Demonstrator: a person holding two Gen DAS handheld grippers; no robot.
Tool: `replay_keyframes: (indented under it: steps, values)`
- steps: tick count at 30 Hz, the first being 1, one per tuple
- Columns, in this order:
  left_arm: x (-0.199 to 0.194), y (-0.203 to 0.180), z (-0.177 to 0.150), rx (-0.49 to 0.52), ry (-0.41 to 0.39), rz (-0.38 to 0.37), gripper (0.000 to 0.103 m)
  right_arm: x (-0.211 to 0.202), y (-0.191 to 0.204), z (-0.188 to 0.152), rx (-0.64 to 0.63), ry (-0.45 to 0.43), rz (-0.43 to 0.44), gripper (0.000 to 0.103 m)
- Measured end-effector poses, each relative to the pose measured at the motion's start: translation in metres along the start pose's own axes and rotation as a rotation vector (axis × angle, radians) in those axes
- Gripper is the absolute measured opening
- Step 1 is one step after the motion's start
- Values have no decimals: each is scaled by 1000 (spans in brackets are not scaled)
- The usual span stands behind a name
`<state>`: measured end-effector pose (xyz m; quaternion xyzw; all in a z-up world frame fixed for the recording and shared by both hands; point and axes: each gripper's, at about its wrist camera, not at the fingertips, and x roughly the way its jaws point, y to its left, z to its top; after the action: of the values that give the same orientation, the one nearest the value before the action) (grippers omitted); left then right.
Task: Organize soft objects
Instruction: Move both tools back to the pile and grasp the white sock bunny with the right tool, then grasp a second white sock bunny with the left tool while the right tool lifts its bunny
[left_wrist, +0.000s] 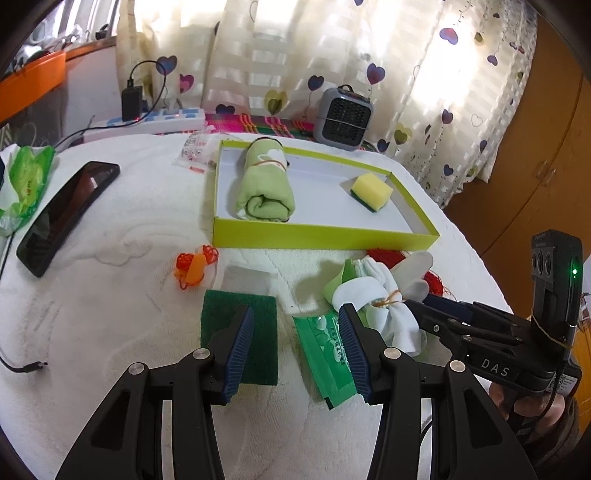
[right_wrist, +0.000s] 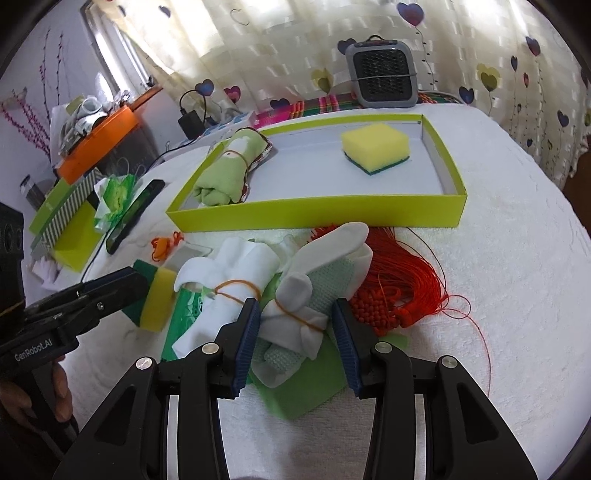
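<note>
Straddling the banded sock bundle (right_wrist: 291, 314), the right gripper (right_wrist: 293, 332) has its jaws apart, one pad on each side, not clamped. Bundle lies on the white cover just in front of the green tray (right_wrist: 314, 214), long axis running roughly forward-left, so the jaws cross it near the rubber band. Left gripper (left_wrist: 295, 350) is also apart, over the green scouring pad (left_wrist: 240, 332) further left. Right is nearer.
</note>
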<state>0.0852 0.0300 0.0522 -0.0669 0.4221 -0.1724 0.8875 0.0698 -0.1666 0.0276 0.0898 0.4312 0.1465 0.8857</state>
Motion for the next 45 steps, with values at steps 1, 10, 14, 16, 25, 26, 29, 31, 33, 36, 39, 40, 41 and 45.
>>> replay_keyframes:
  steps: [1, 10, 14, 16, 25, 26, 29, 31, 33, 36, 39, 40, 41, 45]
  values:
    - [0, 0, 0, 0, 0, 0, 47, 0, 1, -1, -5, -2, -3, 41]
    - [0, -7, -3, 7, 7, -2, 47, -9, 6, -3, -41, -39, -29, 33]
    - [1, -15, -3, 20, 14, -2, 47, -16, 6, -4, -45, -63, -32, 33]
    - [1, -18, -4, 24, 18, -6, 47, -20, 3, -4, -35, -76, -32, 33]
    - [8, -37, -2, 33, 40, -39, 47, -45, -5, -7, -24, -141, -47, 33]
    - [10, -40, -2, 37, 45, -42, 47, -49, -7, -8, -20, -149, -45, 33]
    - [17, -50, -3, 44, 62, -53, 47, -55, -11, -9, -15, -164, -54, 33]
    - [20, -55, -2, 52, 69, -44, 47, -58, -14, -10, -13, -173, -58, 33]
    - [23, -62, -1, 64, 72, -39, 47, -61, -17, -11, -11, -181, -59, 33]
    - [29, -68, 0, 74, 83, -22, 47, -62, -22, -12, -7, -186, -61, 33]
    - [32, -74, 0, 89, 84, -8, 47, -62, -28, -13, 2, -184, -54, 33]
    - [34, -76, 1, 91, 90, -4, 47, -62, -29, -13, 4, -184, -53, 33]
    - [37, -77, 1, 93, 96, -1, 47, -62, -32, -14, 8, -185, -51, 33]
    - [43, -86, 1, 106, 101, 15, 47, -64, -38, -15, 15, -191, -43, 33]
